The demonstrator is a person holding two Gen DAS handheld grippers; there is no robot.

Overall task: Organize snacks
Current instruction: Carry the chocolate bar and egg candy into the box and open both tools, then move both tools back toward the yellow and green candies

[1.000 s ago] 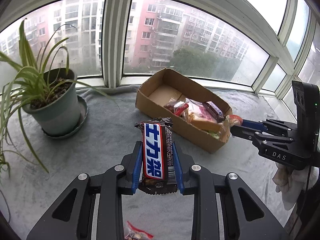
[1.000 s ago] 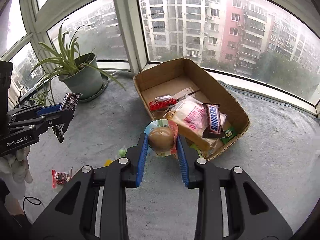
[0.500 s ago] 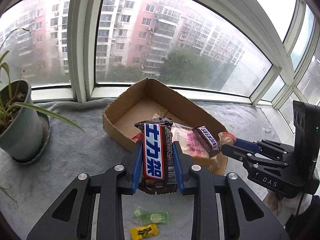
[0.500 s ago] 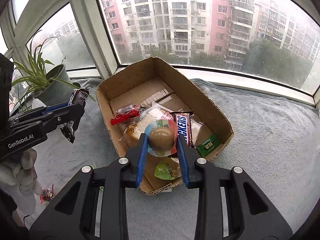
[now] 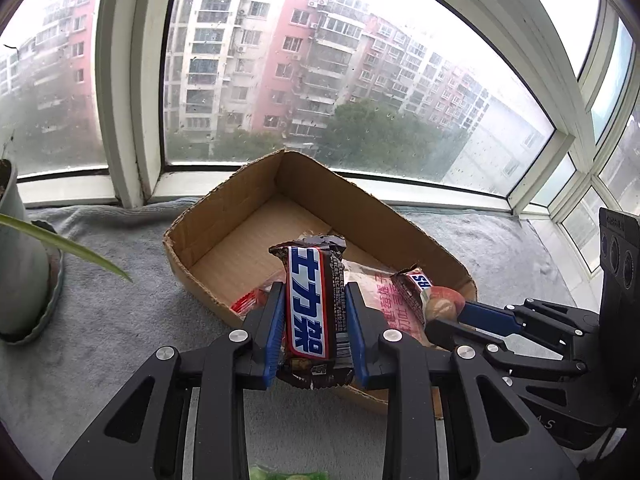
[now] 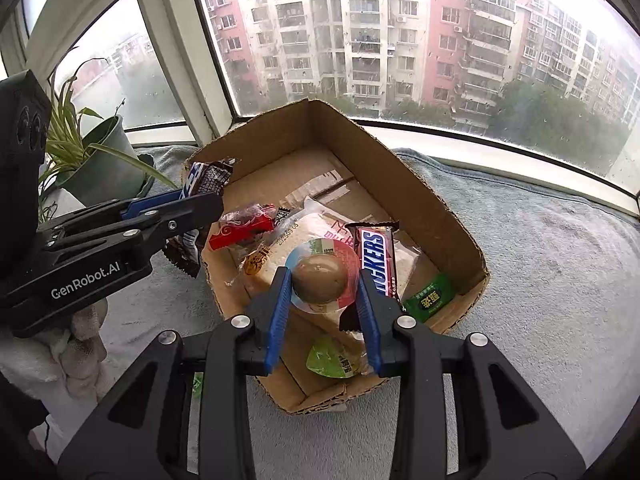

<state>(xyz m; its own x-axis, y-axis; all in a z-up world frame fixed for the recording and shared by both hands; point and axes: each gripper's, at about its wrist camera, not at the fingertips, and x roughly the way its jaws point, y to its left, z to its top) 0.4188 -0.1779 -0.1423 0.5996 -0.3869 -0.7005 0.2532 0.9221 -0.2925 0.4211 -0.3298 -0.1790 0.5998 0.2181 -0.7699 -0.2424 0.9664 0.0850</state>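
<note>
- Both tools have travelled from over the grey cloth-covered worktop (image 6: 540, 280) to the open brown cardboard box (image 6: 436, 196); a second ago each hung short of its near wall, and the potted green plant (image 6: 100, 160) filled far more of the left view.
- Left tool (image 5: 316, 316) is clamped narrow on the upright brown chocolate bar with a blue-and-white label (image 5: 312, 304), which sits over the box's near wall; from the right view it is at 9 o'clock, at the left rim.
- Right tool (image 6: 324, 292) grips the round brown snack in a clear printed wrapper (image 6: 318, 278), held above the box's middle.
- Already lying inside: a brown Snickers bar (image 6: 378, 264), a red wrapped sweet (image 6: 240, 230), a pale bread packet (image 6: 308, 220), a green sachet (image 6: 428, 298) at 4 o'clock and a green-lidded jelly cup (image 6: 330, 358) at 6 o'clock.
- Judged progress: well along, with both carried snacks not yet released.
- Left over: a green wrapped candy (image 5: 288, 474) on the cloth at 6 o'clock under the left tool; other strays may be hidden.
</note>
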